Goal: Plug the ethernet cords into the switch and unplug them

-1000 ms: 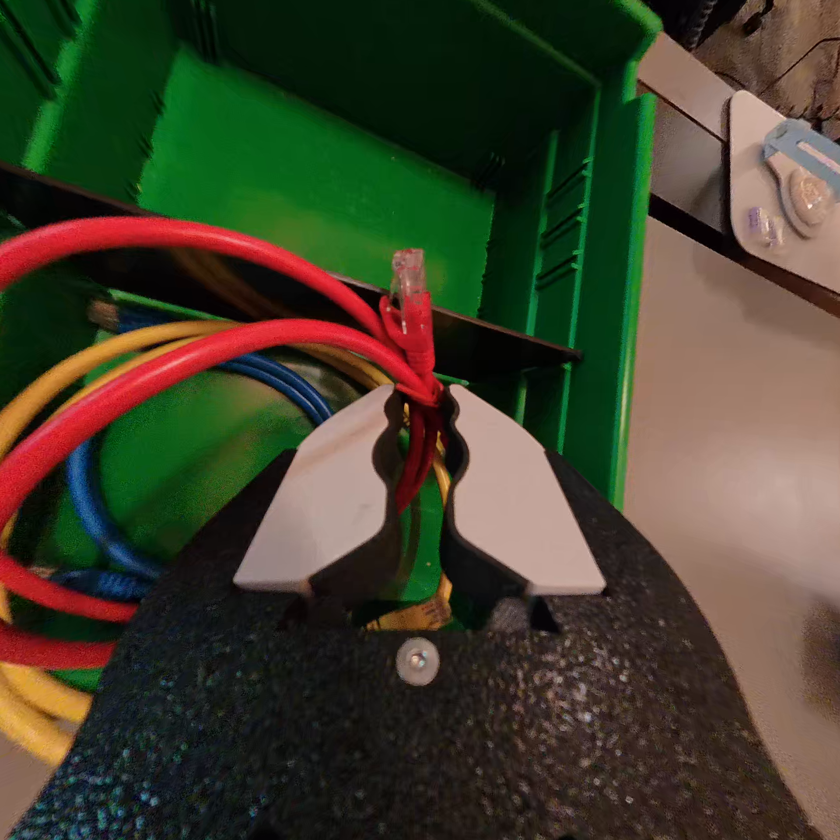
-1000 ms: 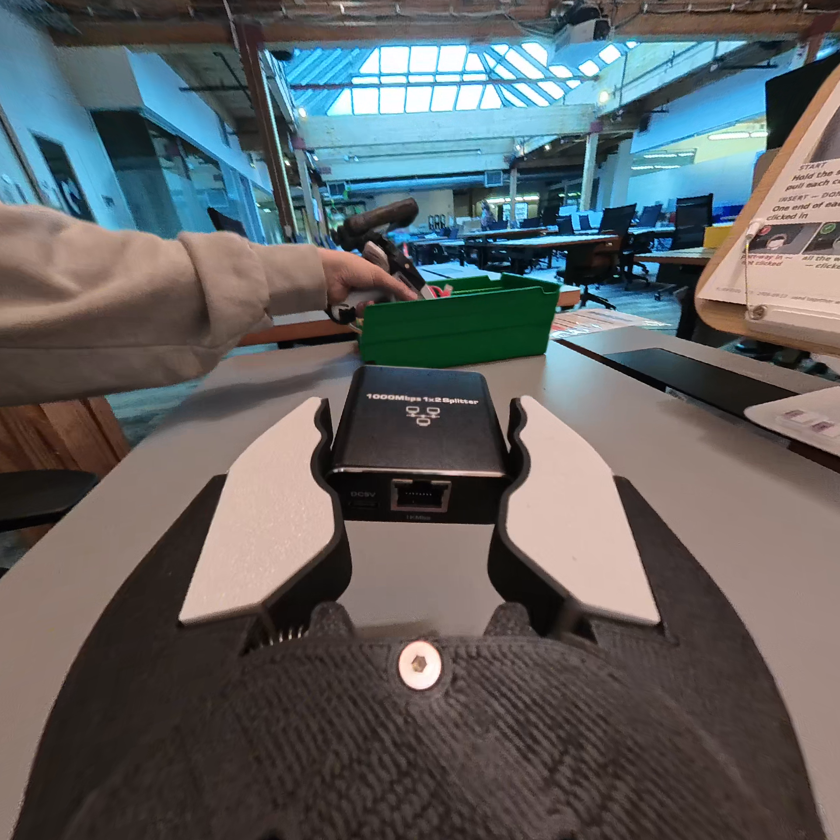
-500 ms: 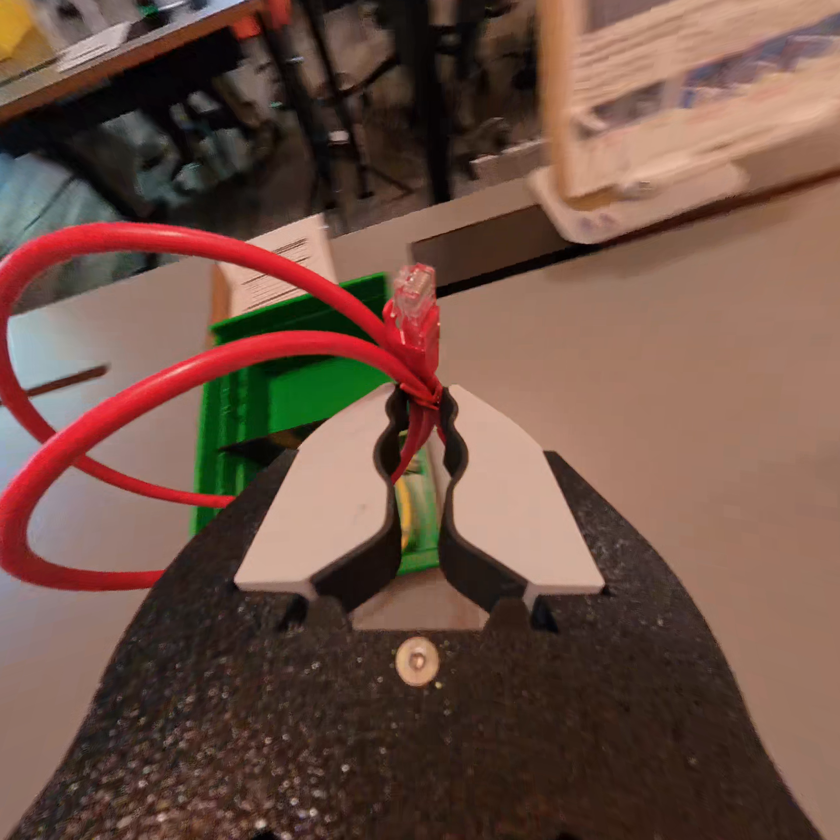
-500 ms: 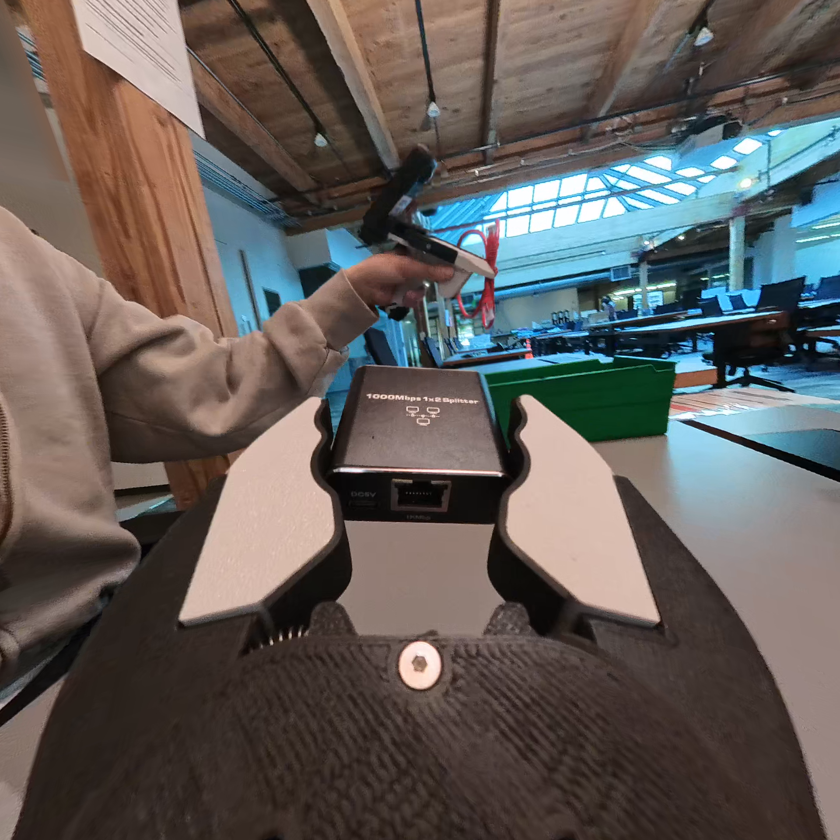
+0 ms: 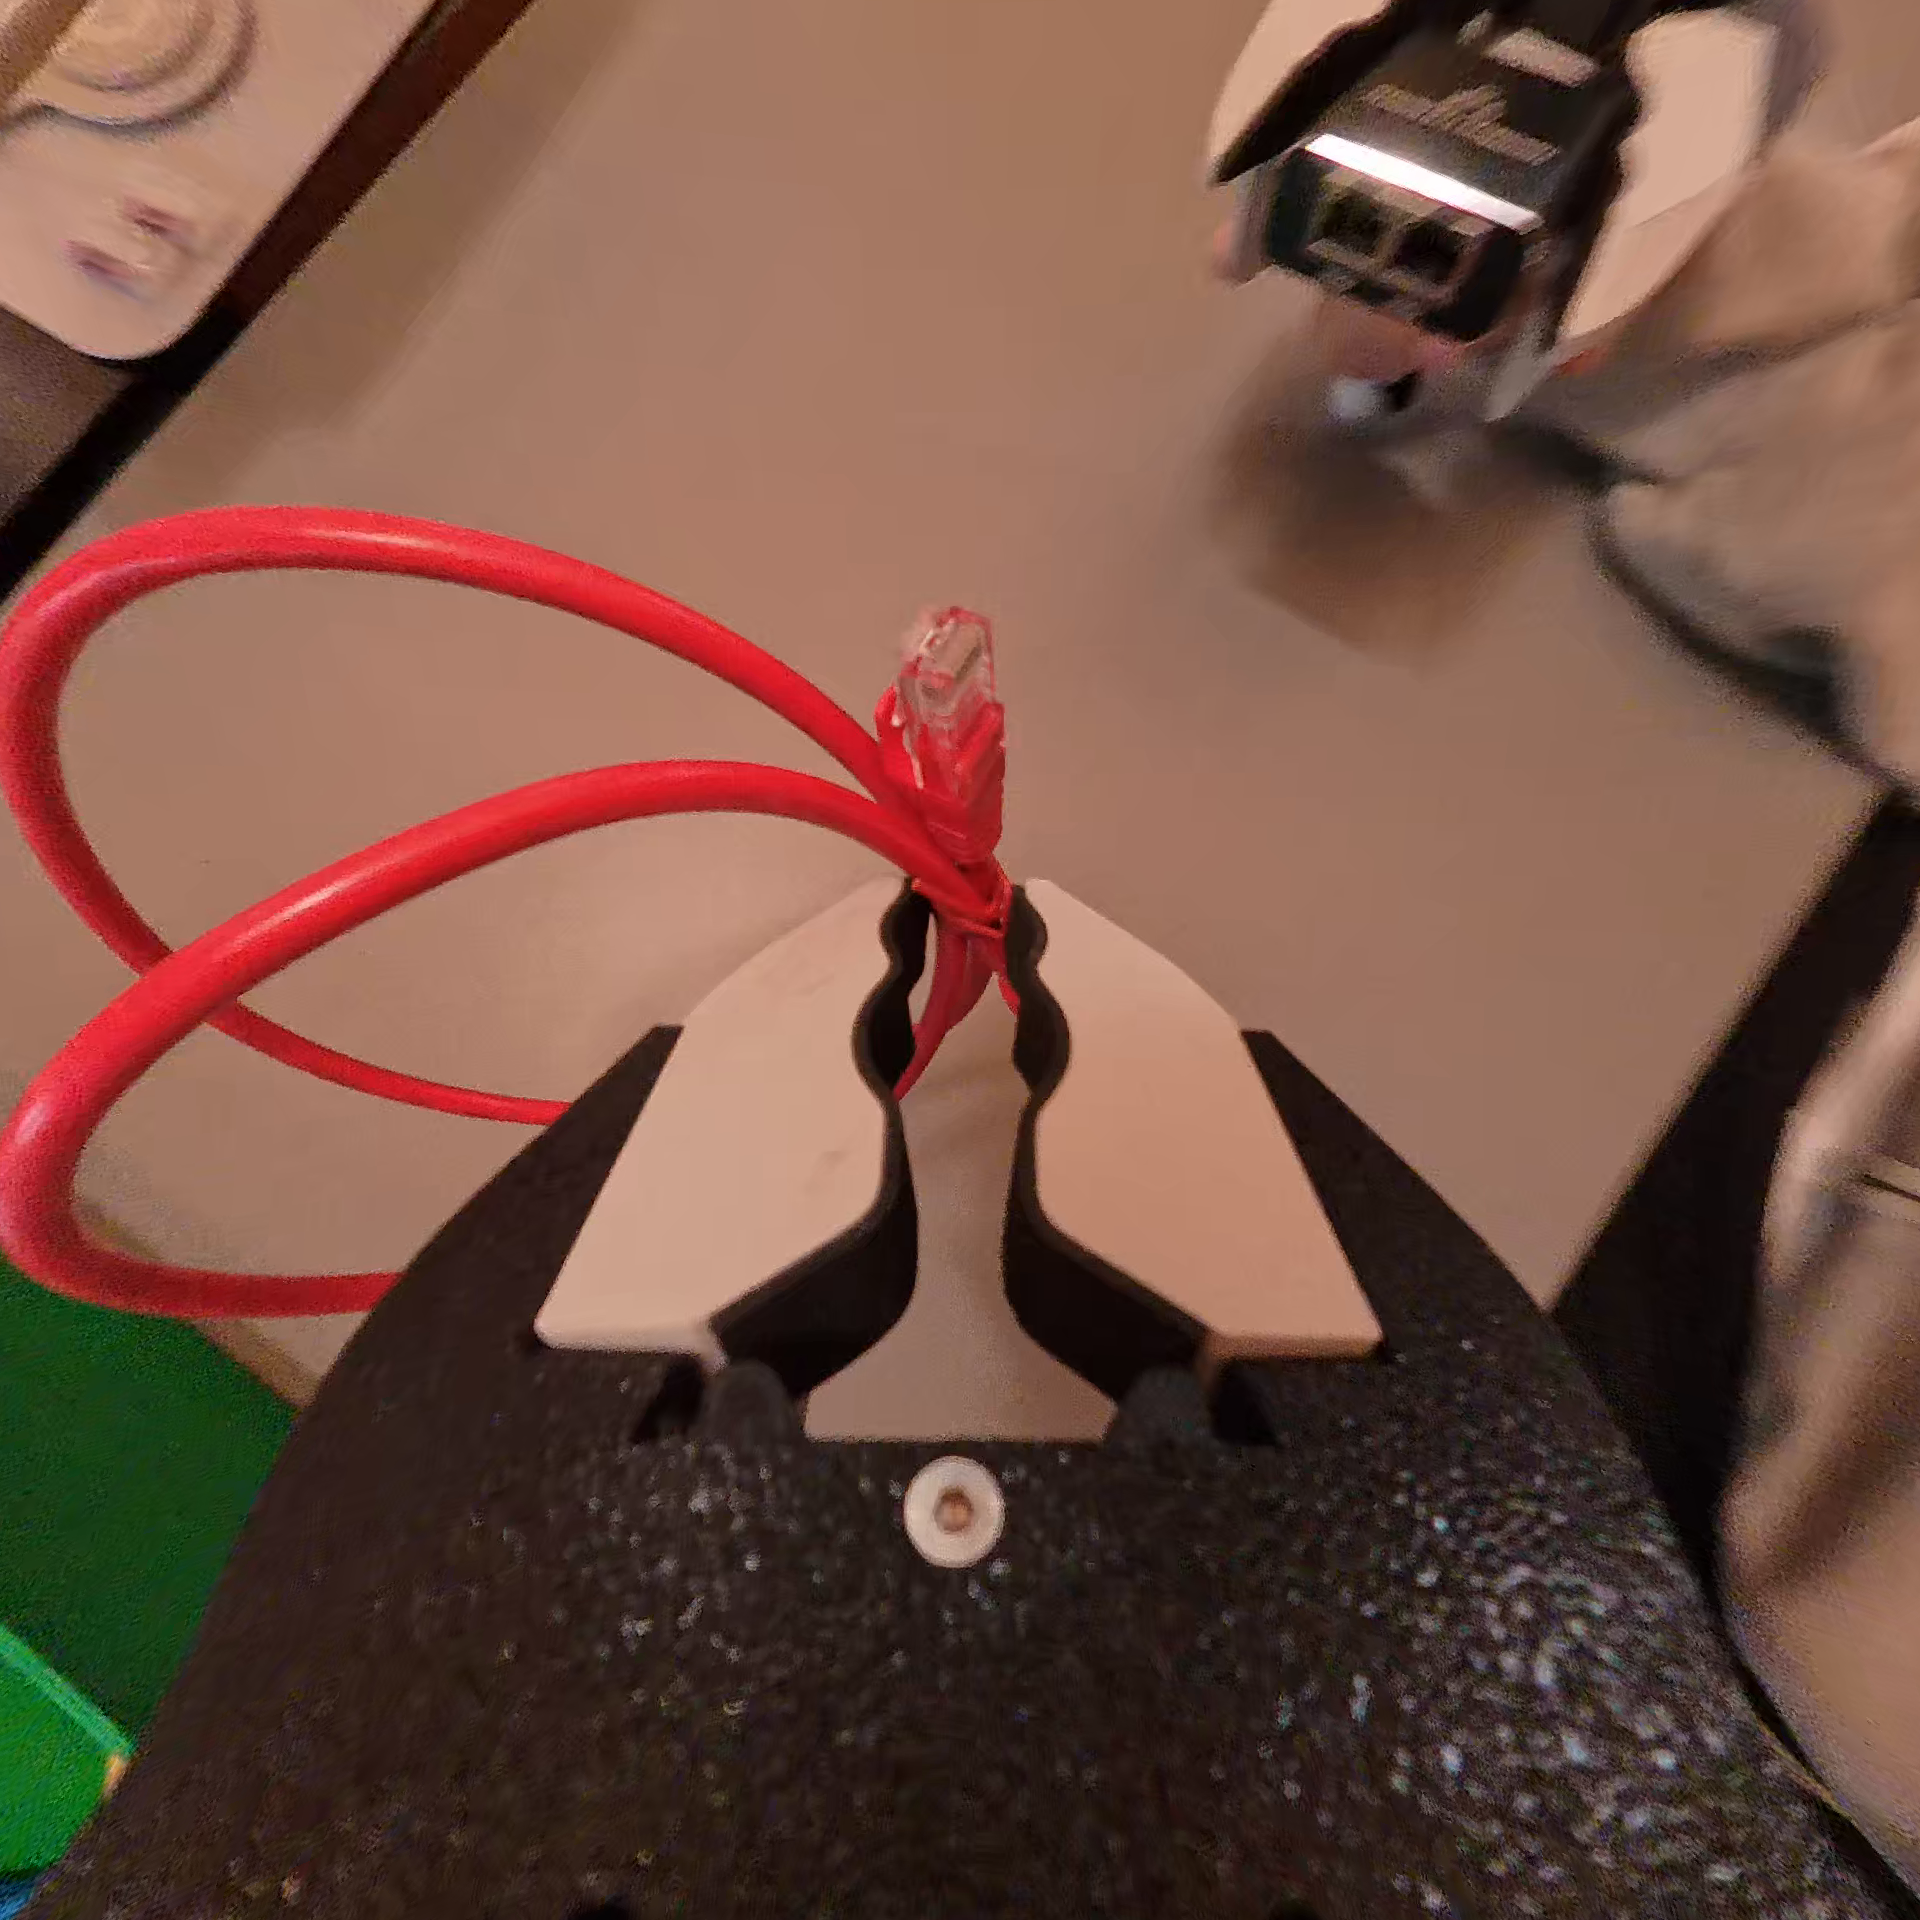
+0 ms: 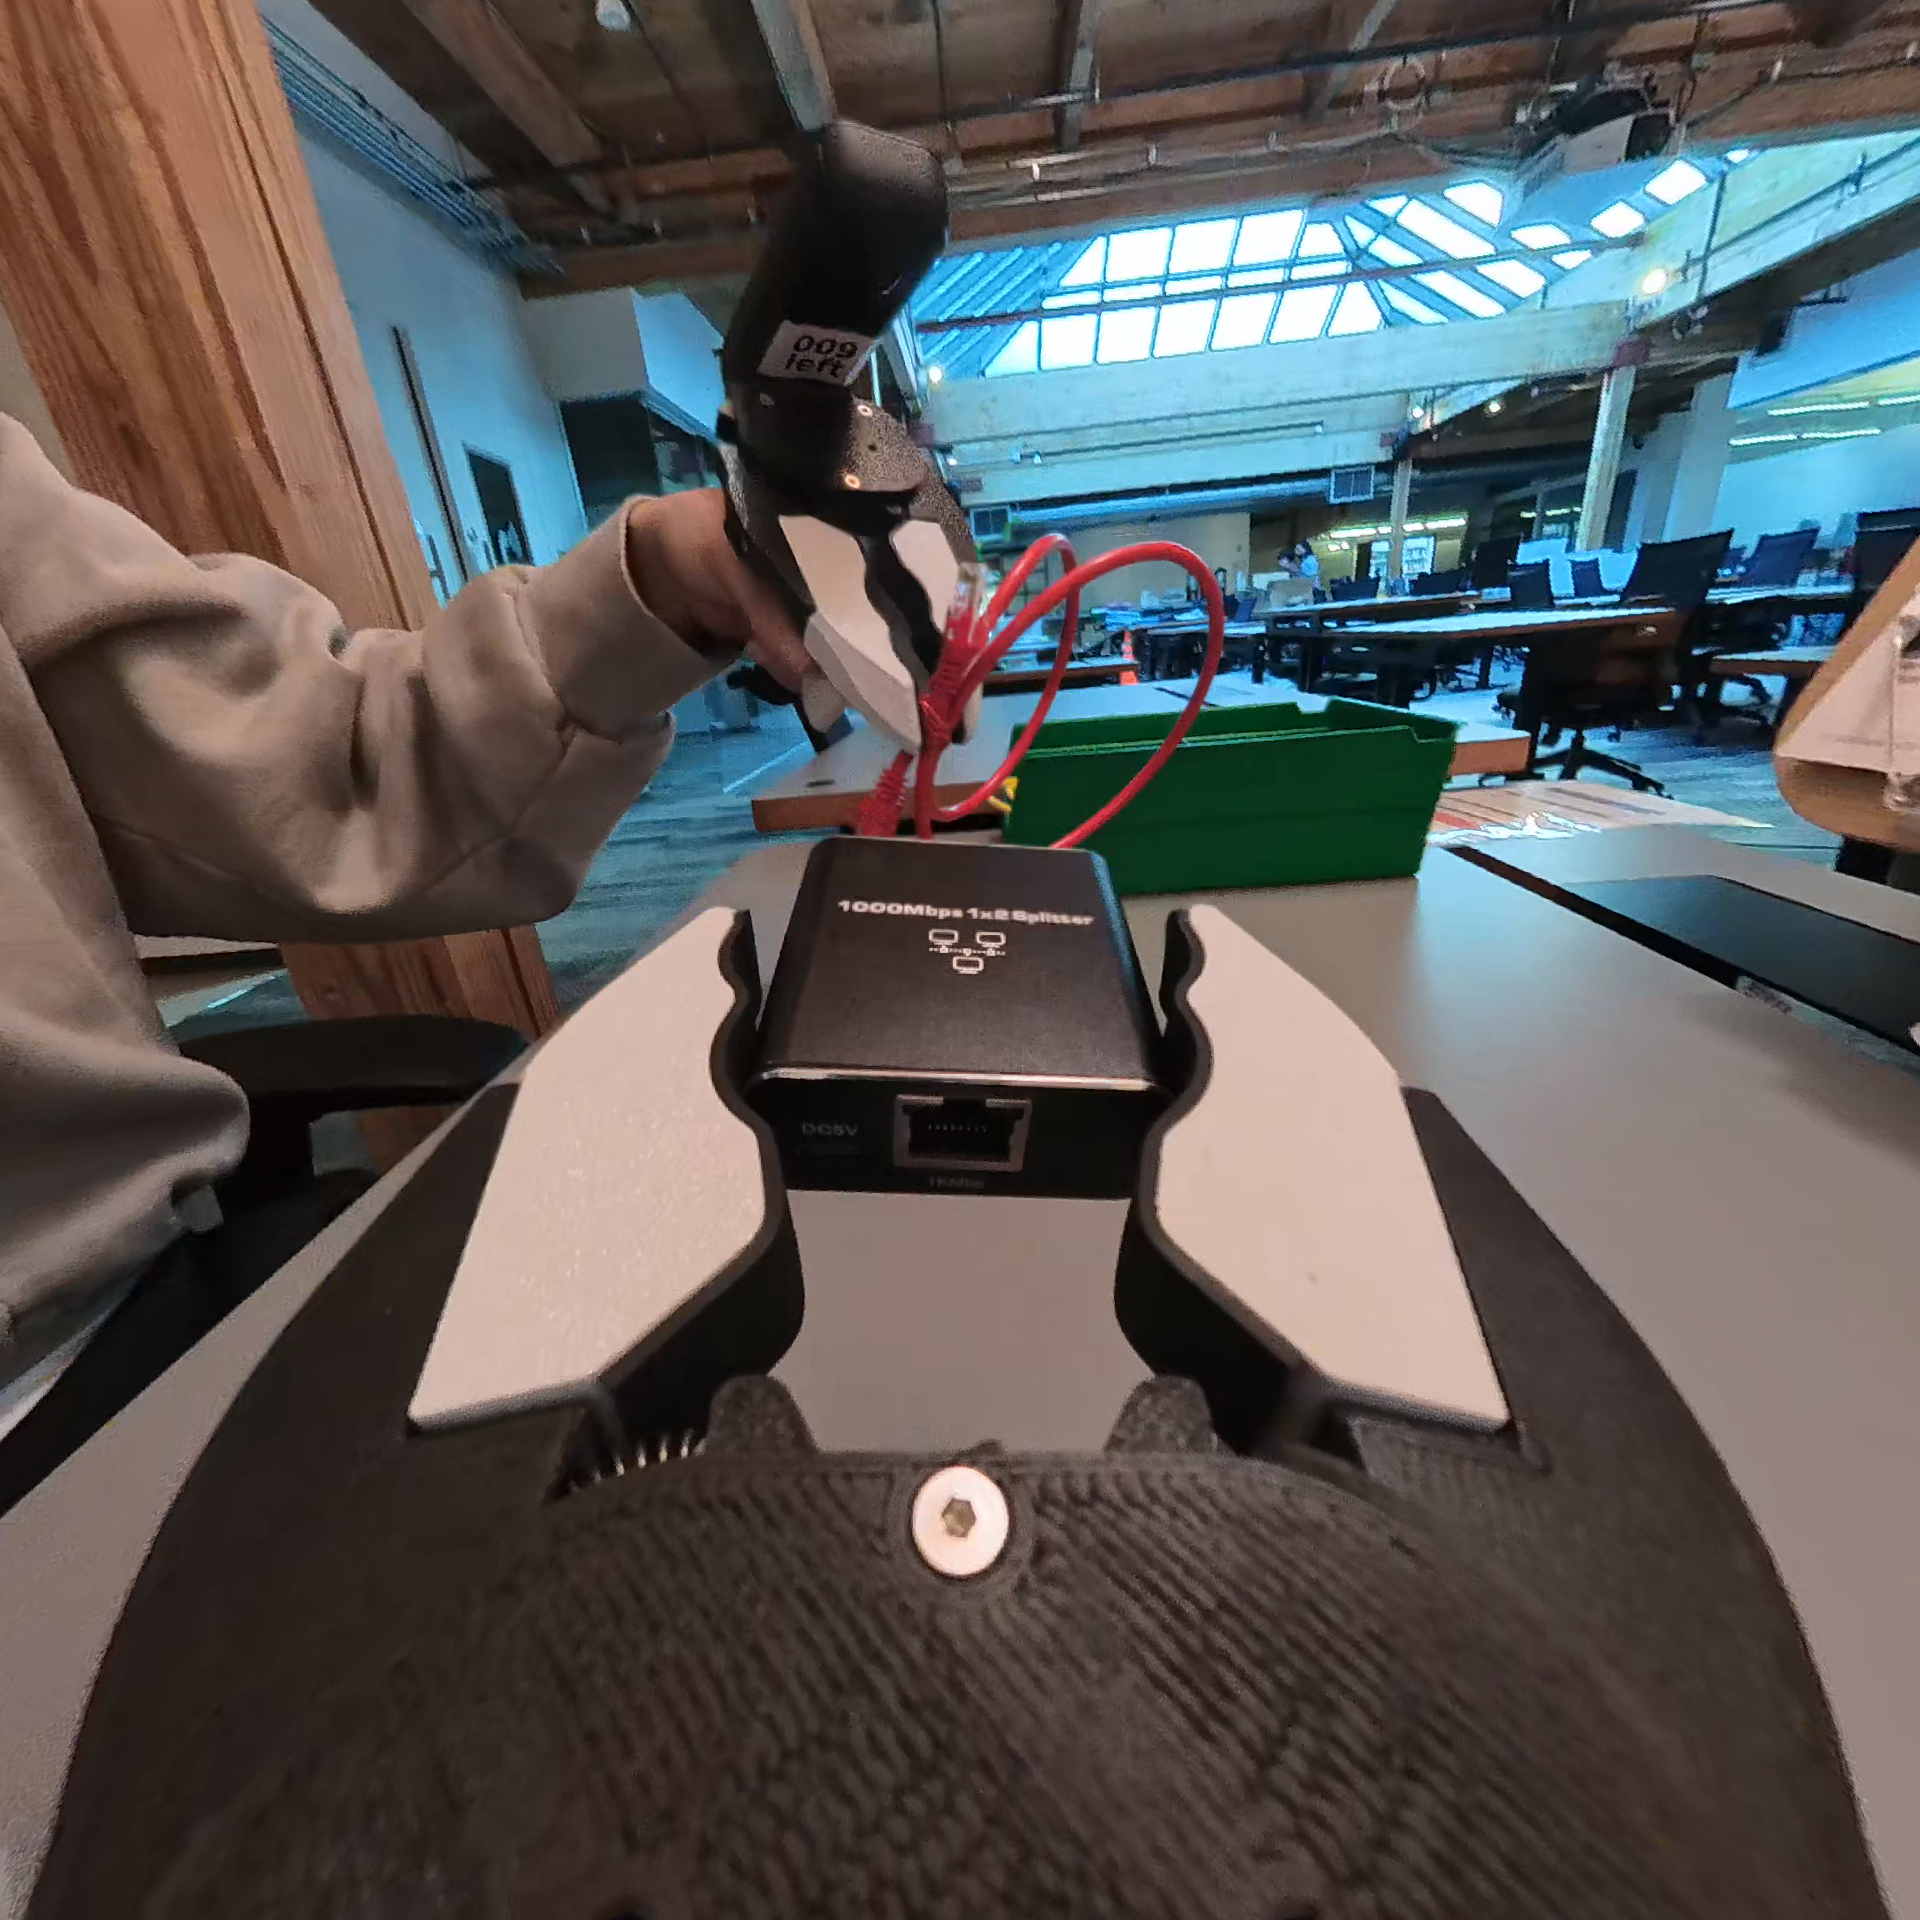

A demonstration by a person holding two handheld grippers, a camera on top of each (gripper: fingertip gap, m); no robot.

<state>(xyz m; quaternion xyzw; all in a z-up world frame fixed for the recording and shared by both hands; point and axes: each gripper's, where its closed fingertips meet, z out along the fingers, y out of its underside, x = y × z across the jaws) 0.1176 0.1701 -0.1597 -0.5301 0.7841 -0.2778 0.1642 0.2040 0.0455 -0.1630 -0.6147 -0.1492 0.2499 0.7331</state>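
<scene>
The red ethernet cord [image 5: 436, 831] is bundled into loops and pinched at its tied waist between the tips of the left gripper [image 5: 961, 914], whose jaws are clenched on it. One clear plug [image 5: 945, 675] with a red boot sticks up past the fingertips, while the loops swing out to the left of the gripper over the counter [image 5: 727, 364]. In the right wrist view the same gripper [image 6: 914, 665] hangs in the air above and beyond the switch, held by a hand [image 6: 707, 582] in a light grey sleeve [image 6: 312, 707], with the cord [image 6: 1132, 675] dangling below it and a second red plug [image 6: 883, 805] hanging down just behind the switch's far edge.

The black switch [image 6: 961, 987] sits between the fingers of the right gripper [image 6: 961, 1029], the jaws grasping it by its two sides, its single port facing the camera. From the left wrist view the switch [image 5: 1403, 208] appears blurred at upper right, its two-port face turned toward the cord's plug and well apart from it.

A green bin [image 6: 1226, 800] stands on the counter beyond the switch; its corner [image 5: 94, 1507] shows at lower left in the left wrist view.
</scene>
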